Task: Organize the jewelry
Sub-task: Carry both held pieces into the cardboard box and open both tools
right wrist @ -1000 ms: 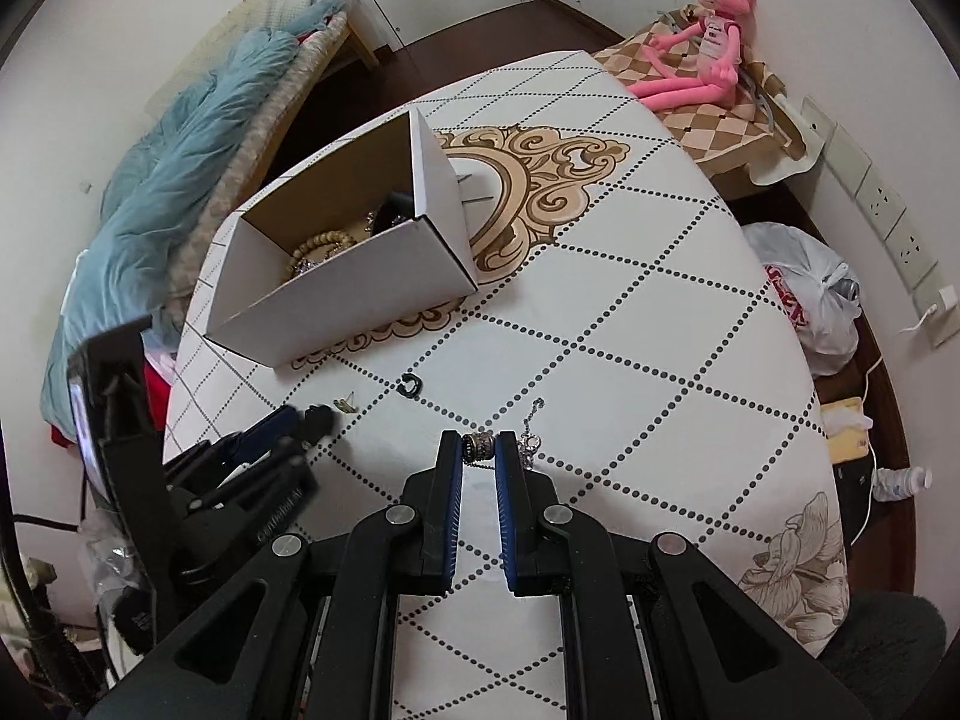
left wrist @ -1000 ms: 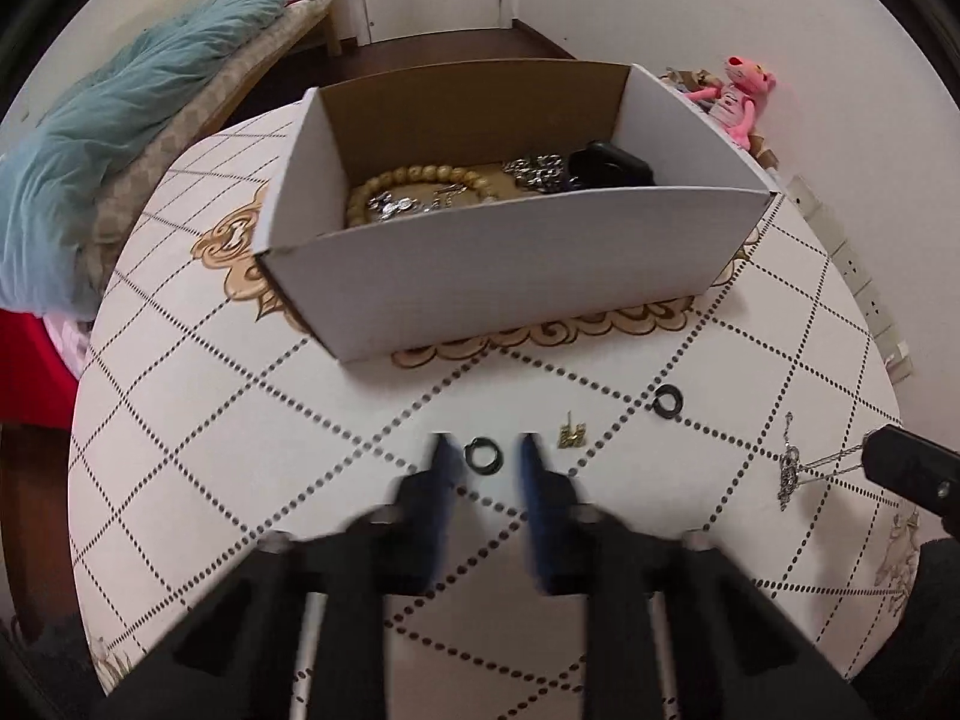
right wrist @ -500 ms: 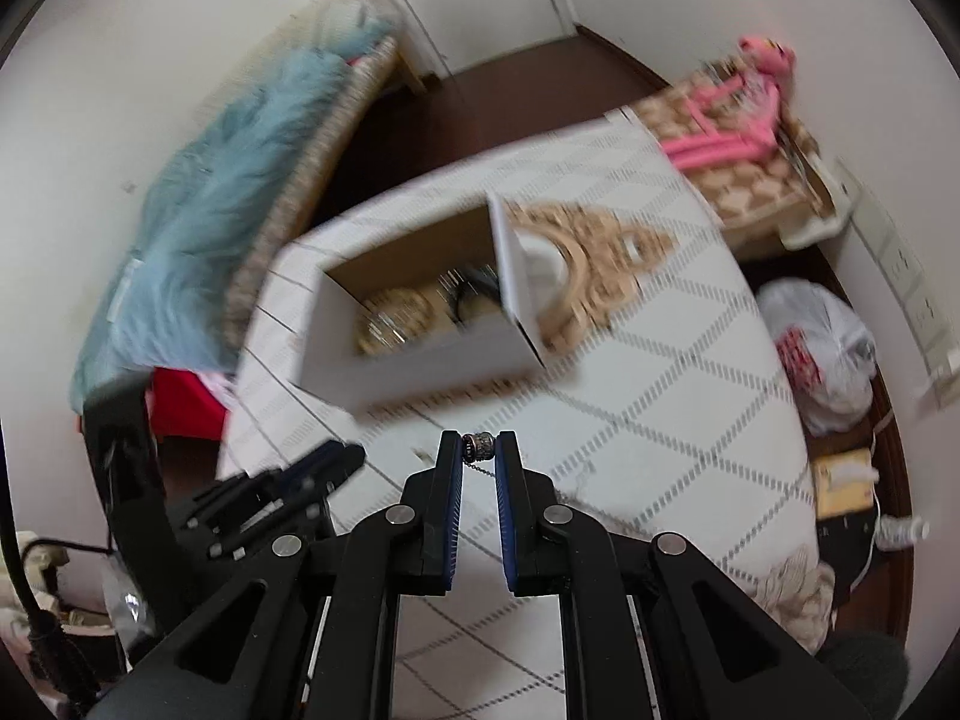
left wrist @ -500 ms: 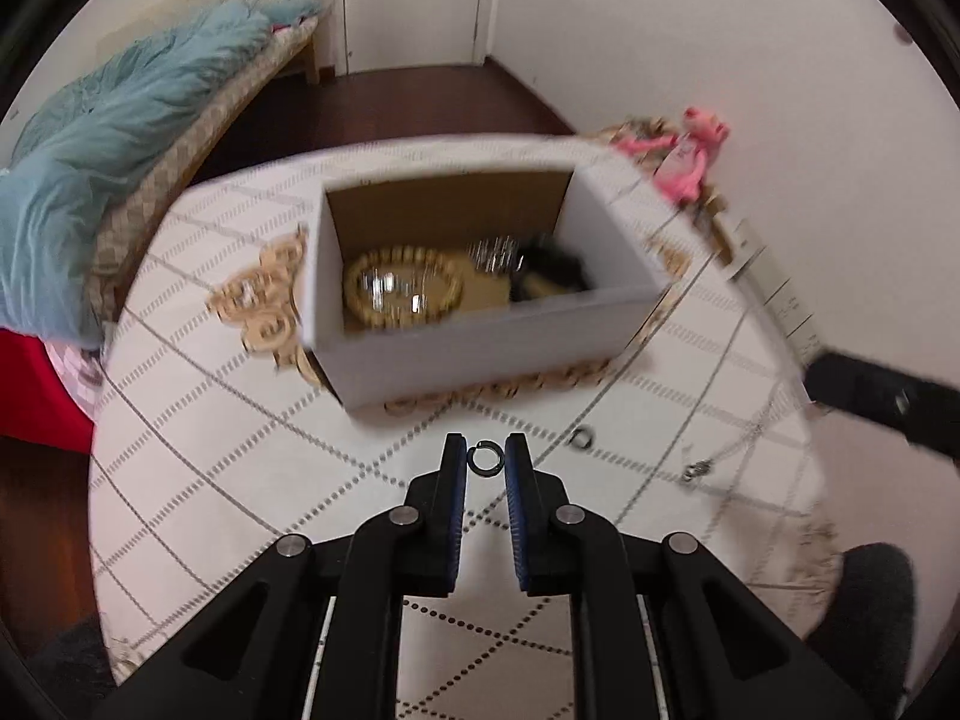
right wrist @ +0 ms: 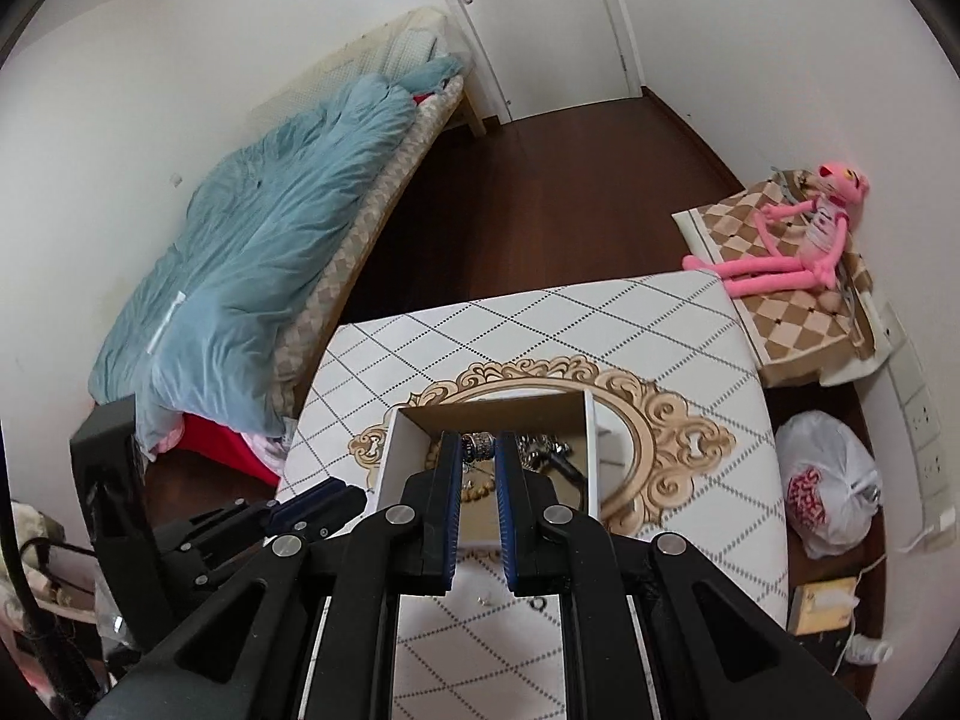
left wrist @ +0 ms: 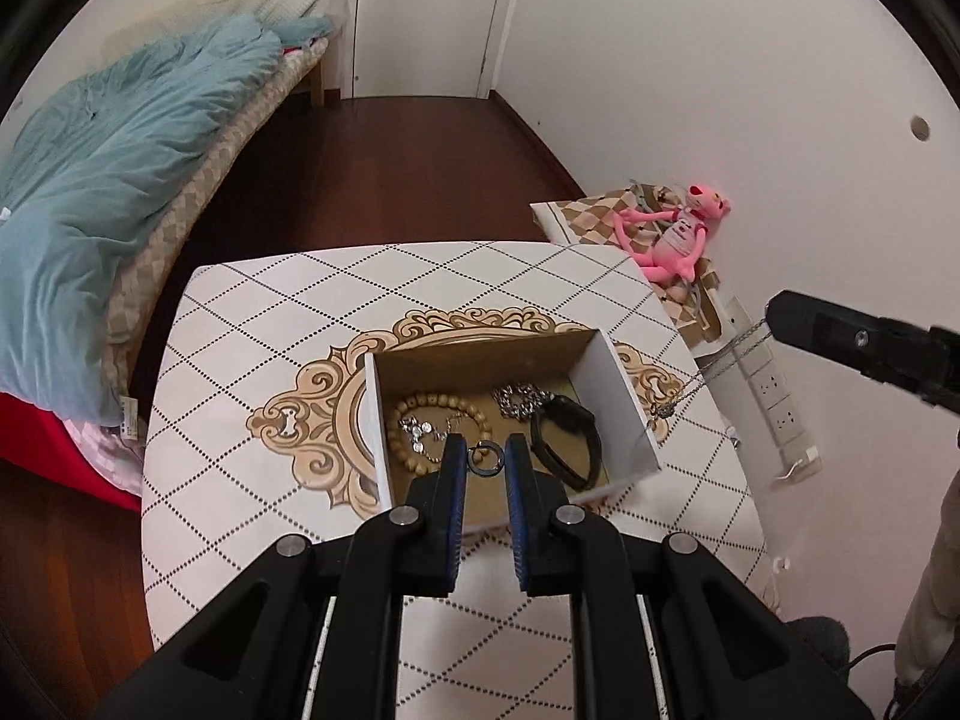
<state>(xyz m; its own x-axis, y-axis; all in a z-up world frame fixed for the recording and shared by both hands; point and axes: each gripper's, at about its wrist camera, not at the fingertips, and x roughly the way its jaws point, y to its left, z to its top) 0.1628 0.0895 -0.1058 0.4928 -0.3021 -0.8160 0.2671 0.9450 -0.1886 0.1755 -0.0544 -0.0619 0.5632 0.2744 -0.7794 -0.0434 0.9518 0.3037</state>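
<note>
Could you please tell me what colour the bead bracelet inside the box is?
Light tan, wood-like; the bead bracelet shows best in the left wrist view.

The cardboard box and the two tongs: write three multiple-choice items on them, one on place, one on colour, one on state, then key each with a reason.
1. Where does the black watch lie?
A. In the cardboard box
B. On the bed
C. On the floor

2. What colour is the plush toy by the wall?
A. Green
B. Pink
C. Yellow

3. What does the left tongs hold?
A. Nothing, wide open
B. A spoon
C. A small dark ring

Key:
1. A: the watch rests on the box floor, to the right of the bead bracelet.
2. B: the toy is pink all over.
3. C: the ring sits pinched between the blue pads, over the box; the right tongs likewise grips a beaded silver piece.
</note>
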